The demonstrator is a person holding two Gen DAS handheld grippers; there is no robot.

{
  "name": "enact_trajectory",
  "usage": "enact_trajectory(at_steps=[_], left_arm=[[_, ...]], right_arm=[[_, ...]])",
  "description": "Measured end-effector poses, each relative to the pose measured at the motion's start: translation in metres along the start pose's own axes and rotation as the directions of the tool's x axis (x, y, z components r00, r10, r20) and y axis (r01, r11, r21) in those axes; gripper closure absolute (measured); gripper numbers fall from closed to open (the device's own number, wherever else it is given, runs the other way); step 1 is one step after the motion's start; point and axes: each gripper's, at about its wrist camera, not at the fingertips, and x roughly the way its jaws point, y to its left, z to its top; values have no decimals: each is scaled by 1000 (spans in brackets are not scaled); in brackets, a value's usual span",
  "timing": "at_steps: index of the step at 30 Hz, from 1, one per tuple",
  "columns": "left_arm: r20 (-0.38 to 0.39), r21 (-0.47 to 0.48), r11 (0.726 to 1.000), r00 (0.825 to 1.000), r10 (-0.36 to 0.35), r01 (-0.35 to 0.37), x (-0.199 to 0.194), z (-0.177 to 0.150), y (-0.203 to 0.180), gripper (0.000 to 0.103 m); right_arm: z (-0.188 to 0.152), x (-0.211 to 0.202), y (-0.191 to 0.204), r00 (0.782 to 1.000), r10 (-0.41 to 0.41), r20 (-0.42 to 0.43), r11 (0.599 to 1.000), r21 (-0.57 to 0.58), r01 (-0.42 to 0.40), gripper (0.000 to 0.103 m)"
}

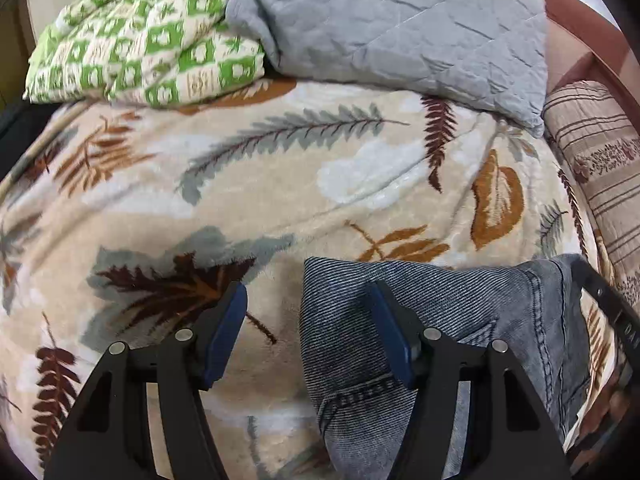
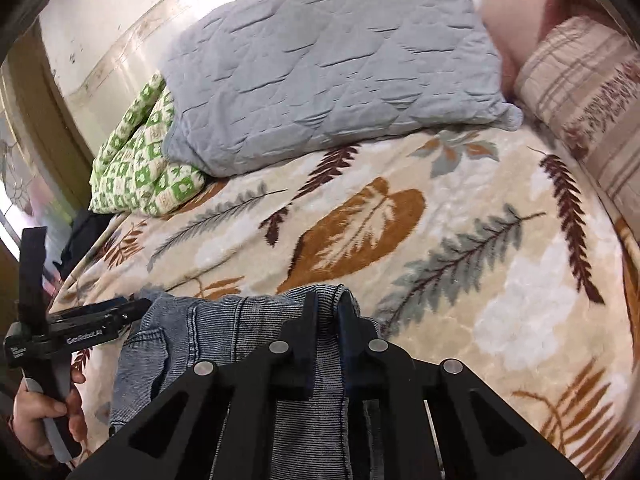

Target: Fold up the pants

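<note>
Tongs: right (image 2: 326, 304) pinch jeans (image 2: 224, 332) edge, angled downward; left (image 1: 308, 320) gape empty.

We find the widest free passage across the middle of the beige fleece bedspread with leaf print (image 1: 280, 184), which lies flat and bare from its left edge towards its right edge. The far edge is blocked by the grey quilted blanket (image 1: 400, 28) and, at the far left corner, by the bunched green-and-white patterned quilt (image 1: 152, 48) touching it. The striped beige cushion (image 1: 600, 168) closes the right edge. At the near edge, the grey-blue denim pants (image 1: 460, 312) cover the surface. We note the left gripper (image 2: 132, 306) standing just beside the pants, limiting passage there.
</note>
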Motion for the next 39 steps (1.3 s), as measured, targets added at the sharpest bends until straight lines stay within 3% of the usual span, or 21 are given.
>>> enact_trajectory(at_steps=[7,11,15,21,24,27,29,30,31,39], left_arm=[[-16,24,999,1000,25,-24,15,-9,-5,34],[-11,13,1000,1000,18,-18,2,-6,-2,36],[47,30,999,999,-13,11,-37,-15,0,36],[78,74,993,992,-95,89,-84,-54,-14,36],[66,96,988,990,-125,119,-93,-76,-27,36],[40,137,985,993,-115,108,-88,-96,-42,36],[-11,159,982,995,-100,101,-74,-107,-53,36],[-17,163,982,996,-89,90,-71,-111,-55,35],[-9,161,984,997,-80,81,-71,-113,-55,35],[-7,176,981,997,-83,82,-89,-125,-55,36]], right_arm=[[-19,26,-13,998,-52,-35,998,27,53,96],[-19,27,-11,996,-63,-58,998,16,64,92],[-12,0,-9,997,-63,-33,998,5,63,70],[-32,-58,-4,998,-8,-54,1000,-31,6,66],[-52,-71,-3,997,2,-79,1000,-17,-4,56],[-73,-70,-2,995,1,-97,1000,6,-1,54],[-81,-62,0,993,8,-117,1000,13,-6,59],[-85,-56,1,992,1,-129,1000,7,0,83],[-86,-53,2,991,-9,-136,1000,8,10,91],[-78,-91,9,999,-11,-44,1000,-19,11,95]])
